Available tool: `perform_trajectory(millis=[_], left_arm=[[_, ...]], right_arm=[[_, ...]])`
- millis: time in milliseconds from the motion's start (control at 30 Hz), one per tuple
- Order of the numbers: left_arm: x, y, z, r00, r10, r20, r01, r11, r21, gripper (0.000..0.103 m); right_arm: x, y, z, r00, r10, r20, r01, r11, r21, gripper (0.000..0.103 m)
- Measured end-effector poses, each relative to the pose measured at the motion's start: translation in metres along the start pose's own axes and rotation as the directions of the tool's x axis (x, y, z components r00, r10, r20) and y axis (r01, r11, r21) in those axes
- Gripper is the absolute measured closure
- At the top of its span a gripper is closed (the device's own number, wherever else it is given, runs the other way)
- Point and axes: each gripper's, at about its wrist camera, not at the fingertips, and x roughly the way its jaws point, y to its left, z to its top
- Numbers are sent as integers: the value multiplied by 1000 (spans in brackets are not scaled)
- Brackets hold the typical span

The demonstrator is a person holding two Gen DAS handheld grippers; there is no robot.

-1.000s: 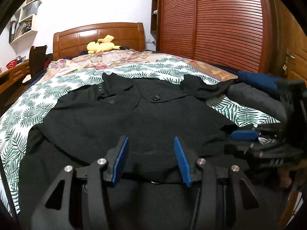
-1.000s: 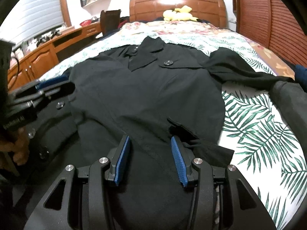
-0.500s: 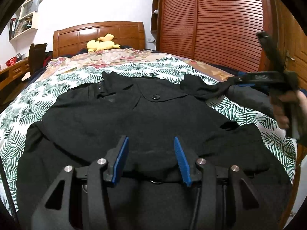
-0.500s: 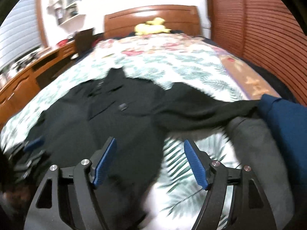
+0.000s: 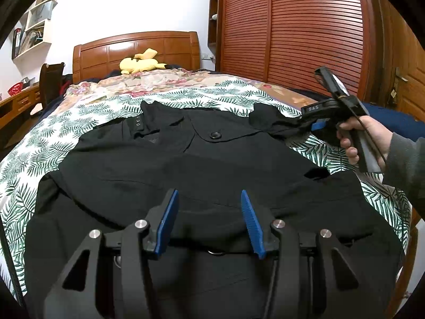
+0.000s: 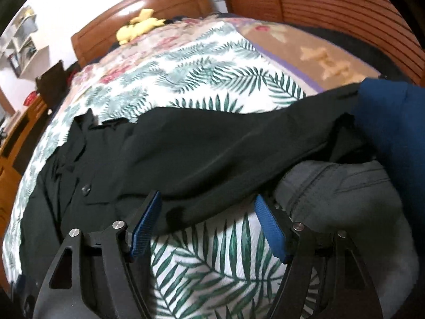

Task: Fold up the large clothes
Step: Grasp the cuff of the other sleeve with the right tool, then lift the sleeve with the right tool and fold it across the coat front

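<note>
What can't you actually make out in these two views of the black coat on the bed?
- Left wrist view: the coat's hem is hidden behind the left gripper.
- Right wrist view: the sleeve end is buried under the blue garment and grey garment.
- Right wrist view: motion blur hides whether the right gripper's open fingers touch the sleeve.

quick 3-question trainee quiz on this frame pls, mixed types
1. True or false: the left gripper is shut on the black coat.
2. What does the coat's sleeve lie against at the bed's right edge? A) yellow plush B) grey and blue clothes C) a chair
3. Fill in: the right gripper is open and closest to the coat's ____.

Key: 1 false, it is open above the coat. 2 B, grey garment and blue garment. 3 sleeve.
</note>
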Motion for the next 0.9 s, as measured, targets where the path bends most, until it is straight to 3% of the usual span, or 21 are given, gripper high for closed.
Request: perform_trajectory(millis=[33, 100, 133, 267, 400, 600, 733, 900], left_arm=[[0, 0, 0, 1000, 0, 1, 0, 1000, 1, 55], [0, 0, 0, 1000, 0, 3, 0, 1000, 2, 55], [0, 0, 0, 1000, -1, 4, 1, 1000, 2, 55], [0, 0, 0, 1000, -2, 3, 2, 1000, -1, 55], [-1, 0, 0, 1000, -2, 4, 2, 1000, 0, 55], [-1, 0, 0, 1000, -4, 2, 4, 1000, -8, 55], [-1, -1, 0, 1000, -3, 0, 3, 1000, -7, 55], [-1, -1, 0, 1000, -4, 2, 4, 1000, -9, 55]], right_arm=[[2, 3, 1, 1000, -1, -3, 1, 1000, -5, 48], [4, 10, 4, 1000, -12, -1, 12, 999, -35, 93], [3, 14, 6, 1000, -20, 7, 21, 998, -61, 96], [-25, 38, 12, 993, -3, 122, 22, 987, -156, 100], [-65, 85, 5, 976, 107, 192, -42, 948, -315, 100], [-97, 148, -32, 962, 250, 114, -170, 867, -468, 100], [-91, 166, -53, 970, 238, 42, -187, 848, -495, 99], [-89, 176, -63, 979, 203, 10, -167, 830, -532, 98]])
